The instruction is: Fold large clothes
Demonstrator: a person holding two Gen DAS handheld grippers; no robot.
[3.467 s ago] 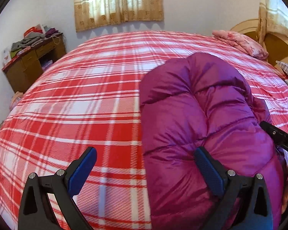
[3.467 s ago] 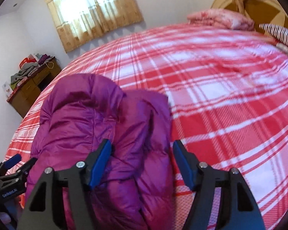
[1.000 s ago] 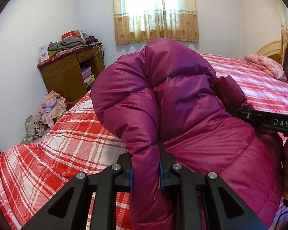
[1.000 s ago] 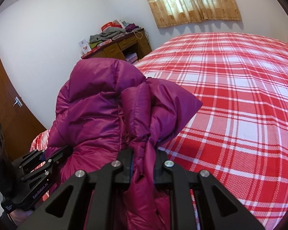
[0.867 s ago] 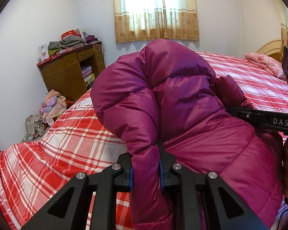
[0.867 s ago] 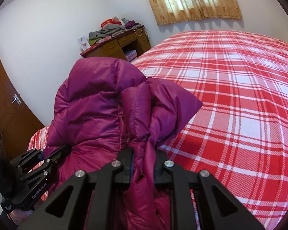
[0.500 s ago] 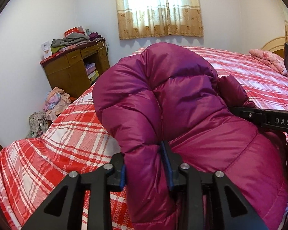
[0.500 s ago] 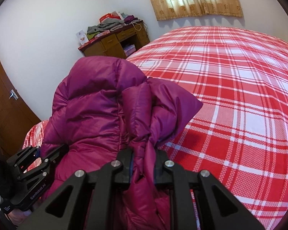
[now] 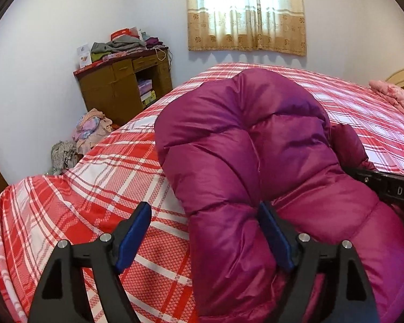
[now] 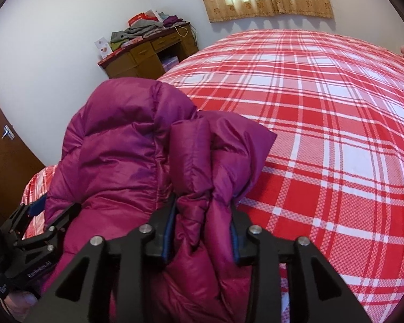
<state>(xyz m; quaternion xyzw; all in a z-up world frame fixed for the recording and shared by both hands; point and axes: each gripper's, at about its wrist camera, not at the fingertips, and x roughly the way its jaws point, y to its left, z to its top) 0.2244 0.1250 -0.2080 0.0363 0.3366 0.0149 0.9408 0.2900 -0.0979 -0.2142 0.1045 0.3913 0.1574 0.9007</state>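
Note:
A magenta puffy down jacket (image 9: 256,140) lies bunched near the foot corner of a bed with a red and white plaid cover (image 9: 99,188). My left gripper (image 9: 204,228) is open, its blue pads spread wide; the jacket's edge sits between them, touching the right pad. My right gripper (image 10: 202,226) is shut on a bunched fold of the jacket (image 10: 137,156) and shows in the left wrist view (image 9: 390,188) at the right. The left gripper shows in the right wrist view (image 10: 35,228) at the jacket's left side.
A wooden desk (image 9: 121,88) piled with clothes stands by the far wall, with a clothes heap (image 9: 89,132) on the floor beside it. A pink folded blanket (image 9: 393,99) lies at the headboard end. A brown door (image 10: 2,145) is at the left. The plaid cover (image 10: 336,134) stretches right.
My left gripper has opened and let go of the jacket fold. The jacket has come down onto the bed. My right gripper still holds its fold, slightly looser.

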